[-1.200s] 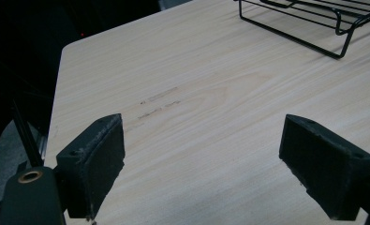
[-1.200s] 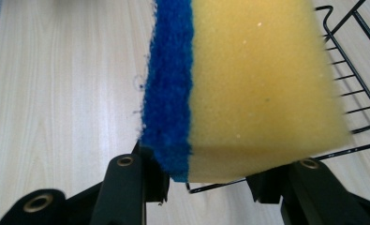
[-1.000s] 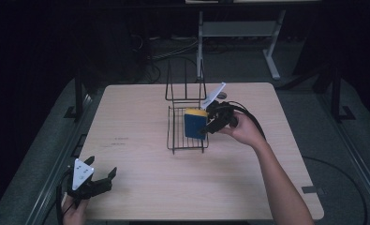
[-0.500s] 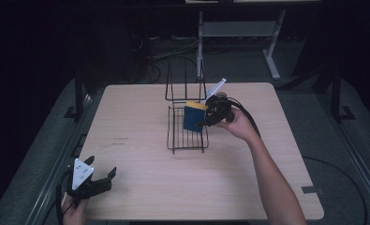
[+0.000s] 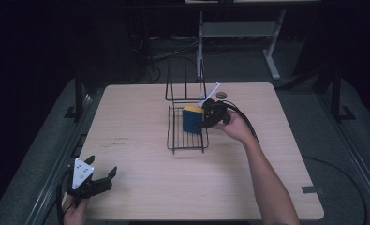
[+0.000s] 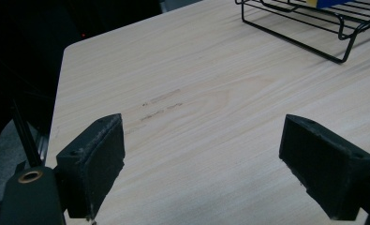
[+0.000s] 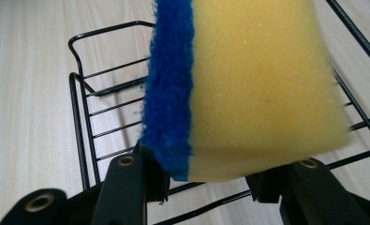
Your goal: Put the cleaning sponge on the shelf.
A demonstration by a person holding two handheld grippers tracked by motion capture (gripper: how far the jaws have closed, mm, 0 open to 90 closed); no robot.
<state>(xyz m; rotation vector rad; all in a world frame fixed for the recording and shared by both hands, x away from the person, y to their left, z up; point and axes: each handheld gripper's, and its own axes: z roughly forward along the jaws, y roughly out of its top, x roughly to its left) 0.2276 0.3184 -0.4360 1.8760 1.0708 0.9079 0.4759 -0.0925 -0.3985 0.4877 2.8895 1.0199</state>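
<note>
yellow-blue sponge [image 7: 248, 89] between right claw [image 5: 206, 119] pads

Sponges: we count one sponge [image 5: 192, 120], yellow with a blue face, clamped in our right gripper [image 5: 205, 123].
Wire racks: we count one wire rack [image 5: 186, 137], under that sponge.
Tables: one table [image 5: 145, 117].
Grippers: two; our left gripper [image 5: 98, 180] stands apart.

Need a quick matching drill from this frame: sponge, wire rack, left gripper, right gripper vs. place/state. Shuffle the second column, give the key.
Things:
1. sponge
2. wire rack
3. left gripper
4. right gripper

States:
A. jaws wide apart, nothing between them, at the table's near left corner
B. black, standing on the table near its far middle
C. yellow with a blue layer, pinched between two jaws
D. shut on something, above the rack

Pairs: 1-C, 2-B, 3-A, 4-D
</note>
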